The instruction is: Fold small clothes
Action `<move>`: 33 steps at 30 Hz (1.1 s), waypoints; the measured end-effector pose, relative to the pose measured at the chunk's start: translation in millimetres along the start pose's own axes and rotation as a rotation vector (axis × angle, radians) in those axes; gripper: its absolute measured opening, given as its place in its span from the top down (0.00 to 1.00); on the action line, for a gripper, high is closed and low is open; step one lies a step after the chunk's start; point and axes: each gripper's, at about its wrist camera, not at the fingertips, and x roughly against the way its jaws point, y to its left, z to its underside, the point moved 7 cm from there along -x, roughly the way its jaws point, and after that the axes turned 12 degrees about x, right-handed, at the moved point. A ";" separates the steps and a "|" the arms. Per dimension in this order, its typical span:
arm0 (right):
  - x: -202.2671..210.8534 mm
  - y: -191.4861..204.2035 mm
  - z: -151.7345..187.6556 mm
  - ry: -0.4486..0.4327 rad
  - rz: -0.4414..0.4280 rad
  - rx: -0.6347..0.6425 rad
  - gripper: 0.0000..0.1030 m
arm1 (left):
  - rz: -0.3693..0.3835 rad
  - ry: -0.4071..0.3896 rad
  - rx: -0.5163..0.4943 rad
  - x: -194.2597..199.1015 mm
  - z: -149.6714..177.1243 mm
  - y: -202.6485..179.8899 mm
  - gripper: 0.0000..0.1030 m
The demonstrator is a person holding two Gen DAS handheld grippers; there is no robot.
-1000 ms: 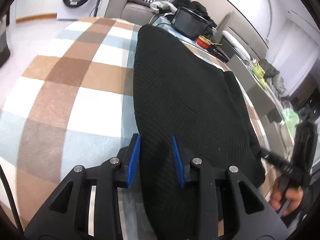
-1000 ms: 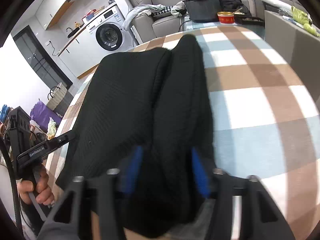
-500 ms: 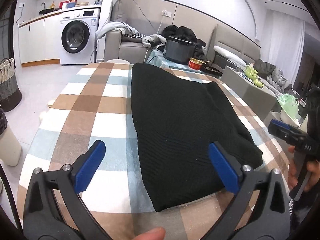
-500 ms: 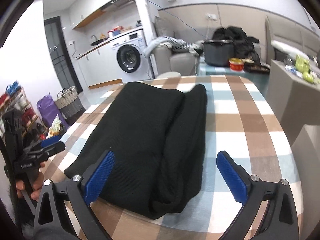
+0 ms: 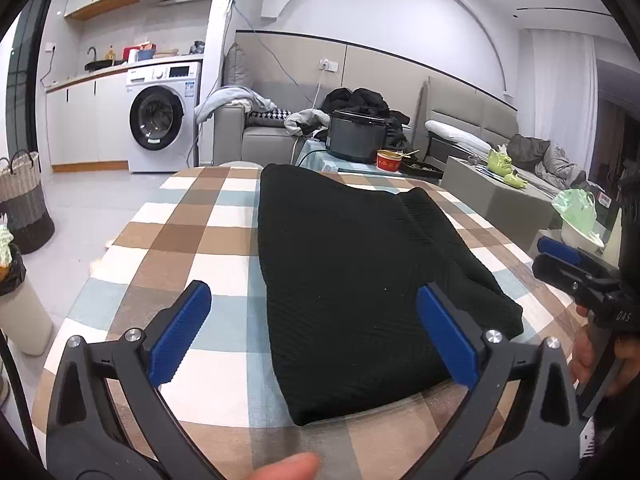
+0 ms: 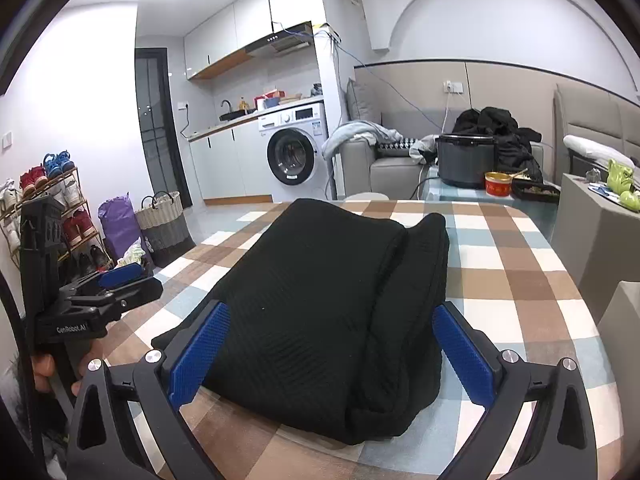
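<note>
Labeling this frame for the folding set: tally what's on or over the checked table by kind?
Folded black knit garment: 1
Checked tablecloth: 1
Open grippers with blue pads, empty: 2 (left gripper, right gripper)
Total: 4

White walls, grey sofa, front-loading washing machine under a counter, pale tiled floor, shoe rack
</note>
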 end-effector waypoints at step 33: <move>9.7 3.5 7.1 -0.031 0.029 0.020 0.00 | 0.005 0.004 -0.036 -4.2 6.9 1.4 0.01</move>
